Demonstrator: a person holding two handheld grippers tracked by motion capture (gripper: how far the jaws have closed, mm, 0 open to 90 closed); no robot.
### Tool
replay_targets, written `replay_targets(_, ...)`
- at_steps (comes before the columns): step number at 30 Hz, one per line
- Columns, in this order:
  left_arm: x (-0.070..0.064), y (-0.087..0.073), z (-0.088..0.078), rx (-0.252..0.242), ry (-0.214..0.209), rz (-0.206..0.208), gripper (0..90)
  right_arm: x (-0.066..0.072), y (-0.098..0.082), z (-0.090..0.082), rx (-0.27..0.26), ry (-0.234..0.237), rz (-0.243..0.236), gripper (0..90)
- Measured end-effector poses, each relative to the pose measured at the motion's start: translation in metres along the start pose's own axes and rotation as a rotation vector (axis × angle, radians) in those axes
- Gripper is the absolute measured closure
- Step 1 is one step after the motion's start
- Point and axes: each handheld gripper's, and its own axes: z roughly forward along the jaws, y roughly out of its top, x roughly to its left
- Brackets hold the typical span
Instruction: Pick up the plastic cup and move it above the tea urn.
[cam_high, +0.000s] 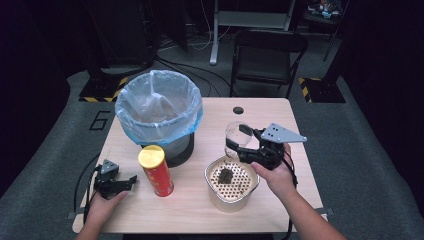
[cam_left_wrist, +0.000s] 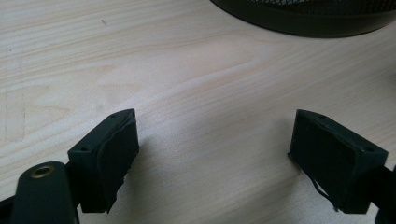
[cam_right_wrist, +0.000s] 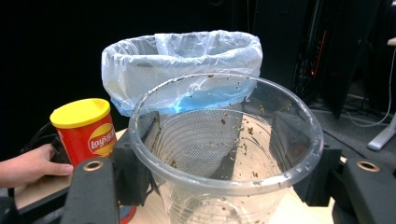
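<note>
My right gripper is shut on a clear plastic cup, held upright in the air above the far rim of a white pot. In the right gripper view the cup sits between both jaws, its inner wall flecked with brown residue. The pot carries a perforated insert with a small dark lump on it. My left gripper rests low at the table's front left, open with nothing between its jaws. In its own view that gripper has bare wood under it.
A bin lined with a blue-white bag stands at the back left of the wooden table. A red chips can with a yellow lid stands between the left gripper and the pot. A folding chair stands beyond the table.
</note>
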Motion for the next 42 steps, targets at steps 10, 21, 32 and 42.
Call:
replay_targets(10,0.0,0.001,-0.001,0.015,-0.01,0.012,13.5,0.005,0.035,-0.002,-0.007,0.035,0.029,33.7)
replay_targets(21,0.001,0.001,-0.001,0.015,-0.003,0.02,13.2,0.014,0.107,0.025,-0.052,0.021,-0.029,33.5)
replay_targets(32,0.0,0.001,0.0,0.009,-0.002,0.011,13.3,0.02,0.147,0.087,-0.063,0.021,-0.066,32.1)
replay_targets(42,0.0,0.001,-0.001,0.018,-0.007,0.015,13.3,0.023,0.151,0.15,-0.004,0.025,-0.064,32.3)
